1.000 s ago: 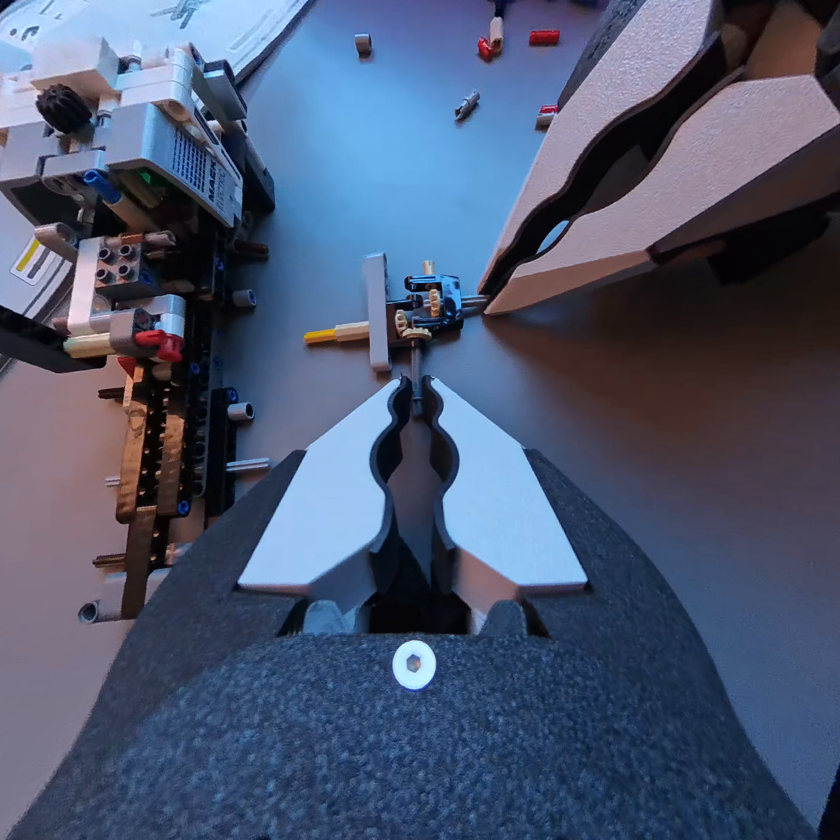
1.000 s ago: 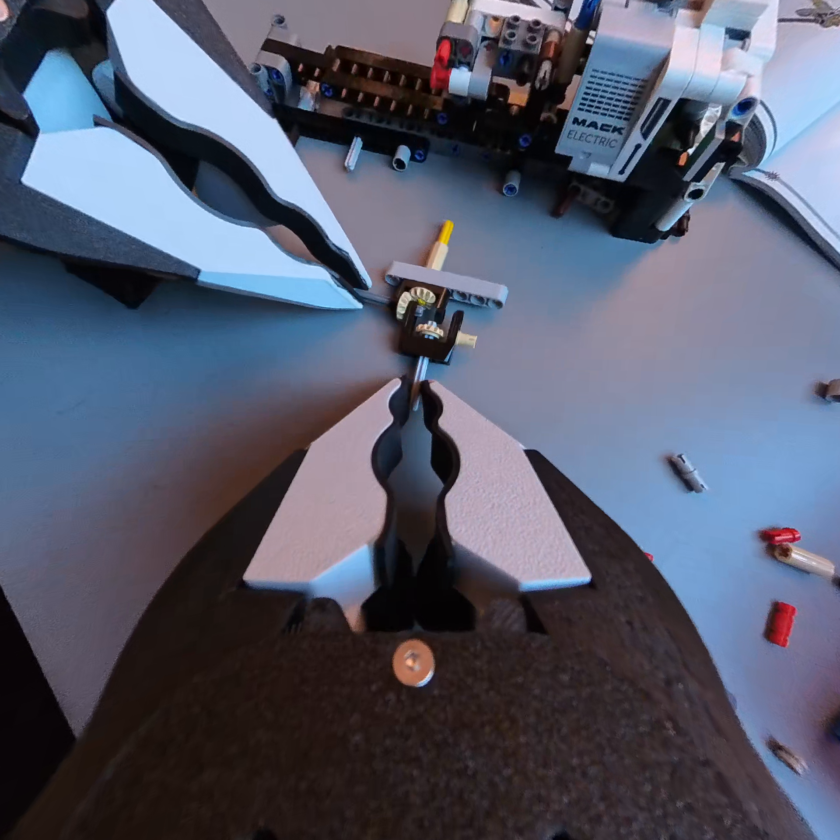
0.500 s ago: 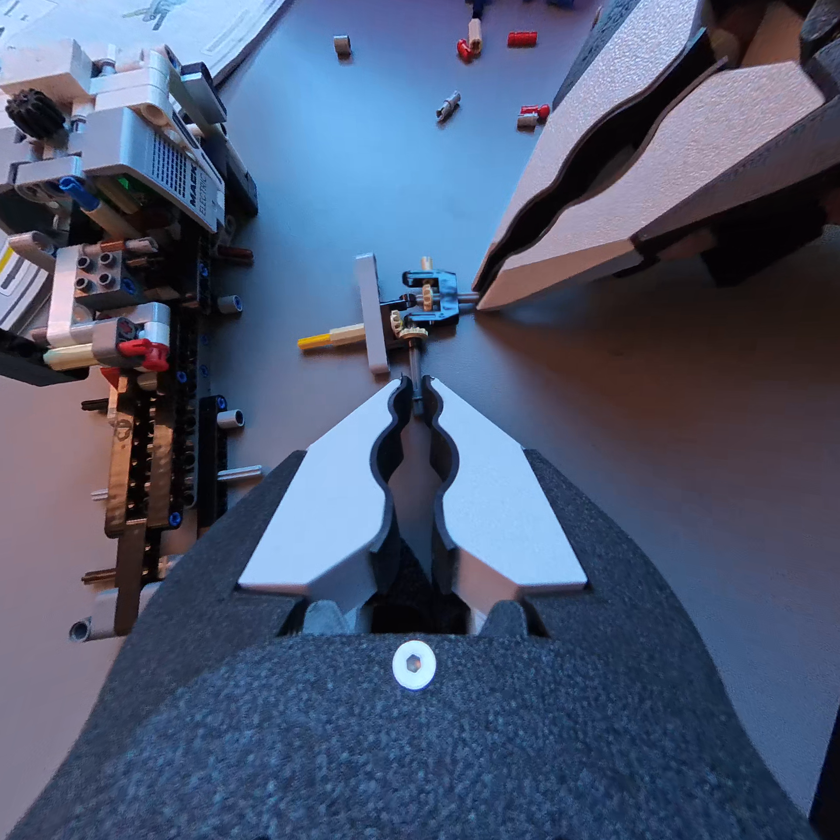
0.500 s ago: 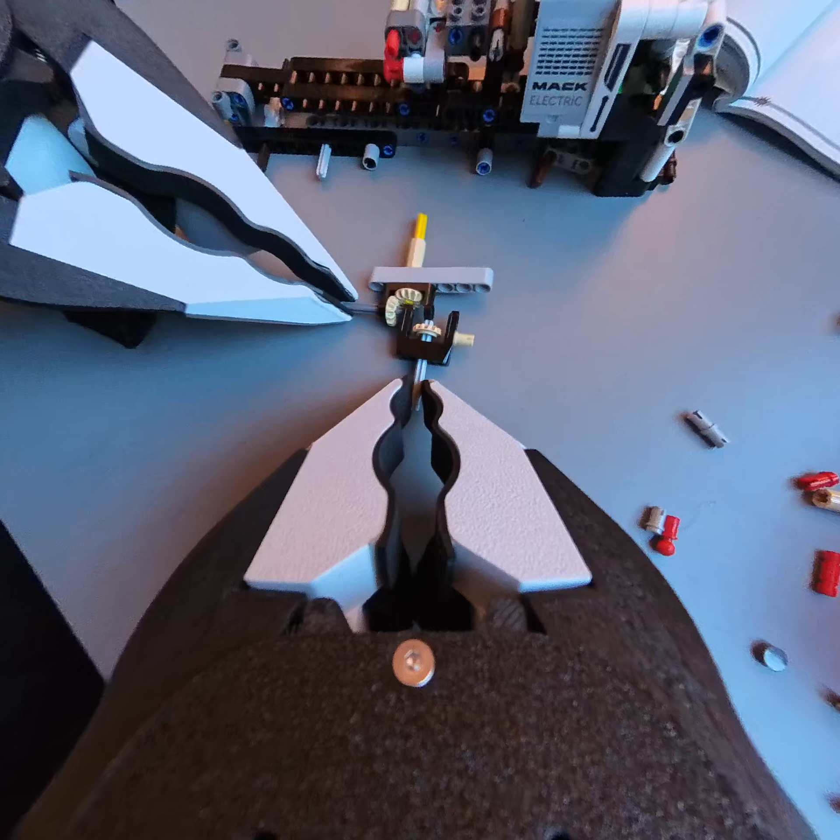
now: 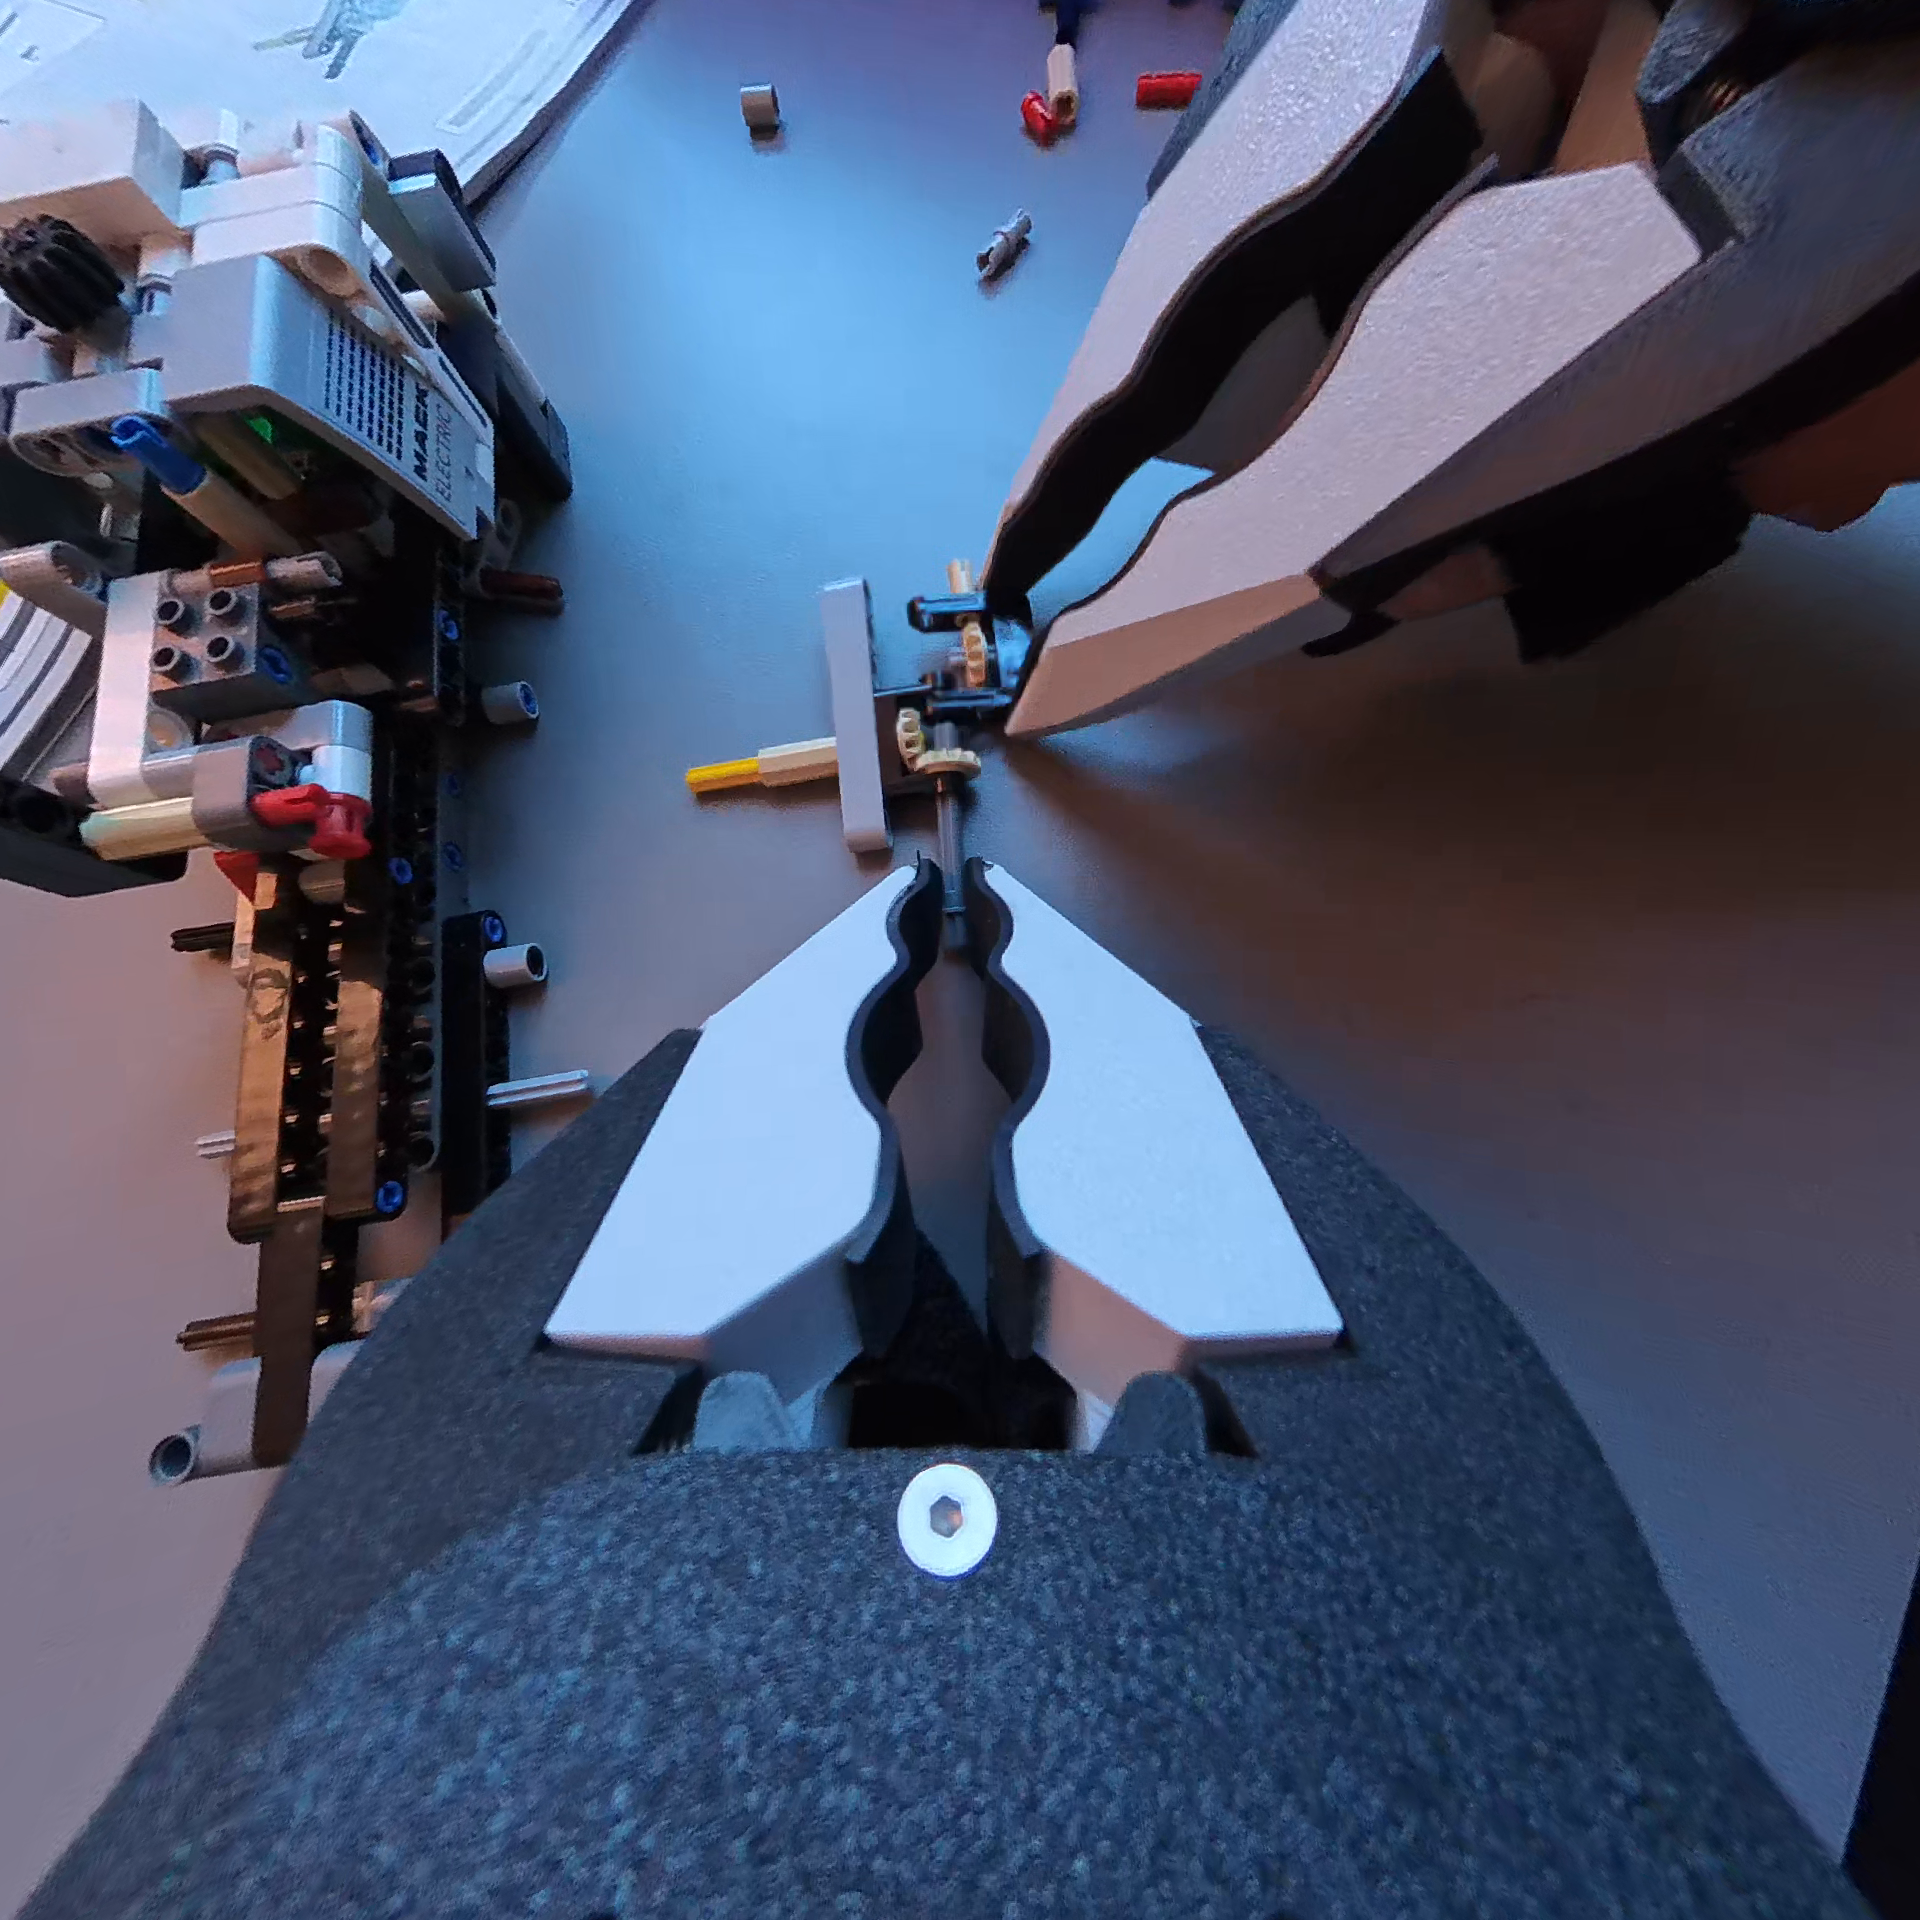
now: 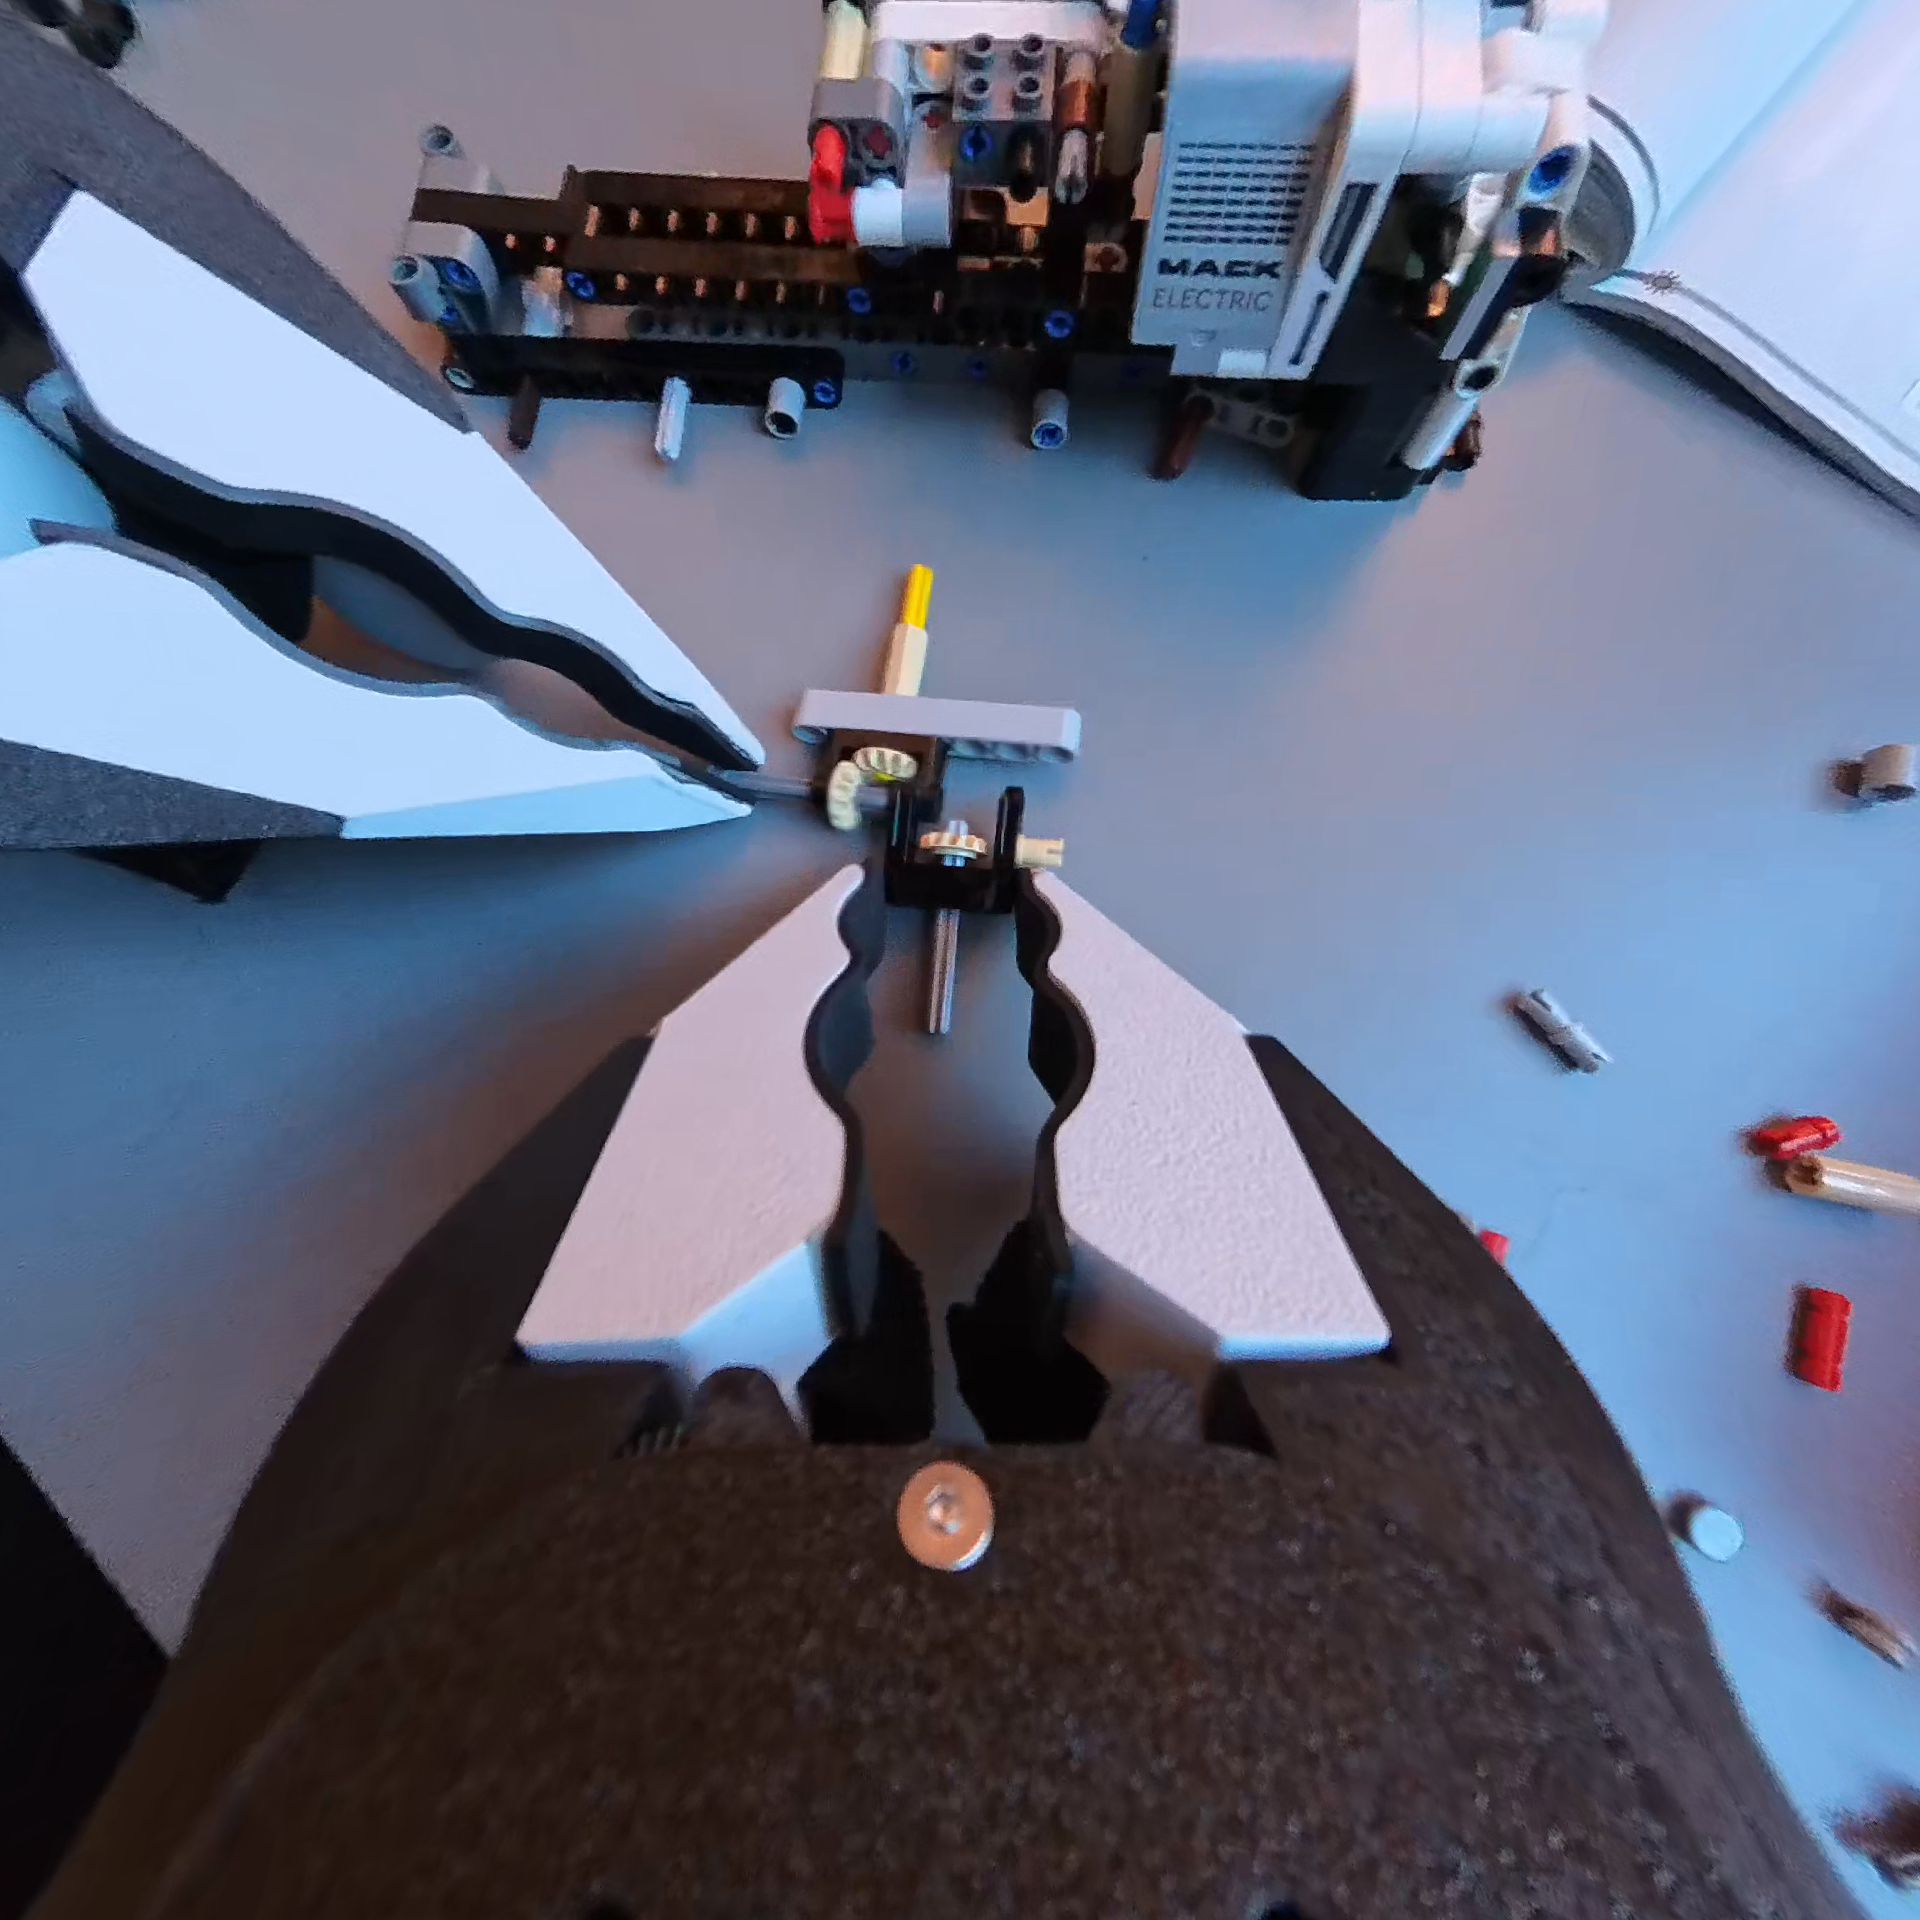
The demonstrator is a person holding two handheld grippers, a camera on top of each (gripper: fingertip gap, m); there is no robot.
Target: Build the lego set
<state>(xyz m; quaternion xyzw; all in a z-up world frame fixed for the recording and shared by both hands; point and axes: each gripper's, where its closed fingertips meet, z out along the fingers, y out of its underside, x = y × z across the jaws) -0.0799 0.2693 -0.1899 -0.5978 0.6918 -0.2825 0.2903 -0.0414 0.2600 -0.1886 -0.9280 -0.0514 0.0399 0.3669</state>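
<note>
Left gripper (image 5: 948, 883), grey wedge fingers: pinched tight on the thin dark axle (image 5: 950, 831) projecting from the small sub-assembly.

Right gripper (image 6: 948, 883), matching fingers: parted, fingertips flanking the black bracket (image 6: 951, 868), whether touching it cannot be told; a grey axle (image 6: 940, 971) lies free between the fingers.

Small sub-assembly (image 6: 935, 769): grey beam, tan bevel gears, black bracket, tan-and-yellow axle; on the grey table (image 6: 1351, 727), mid-surface.

Partly built truck chassis (image 6: 935, 239), black, white, grey: toward the table's far edge in the right wrist view.

Loose red pins (image 6: 1818, 1335) and grey connector (image 6: 1558, 1029): scattered at right.
</note>
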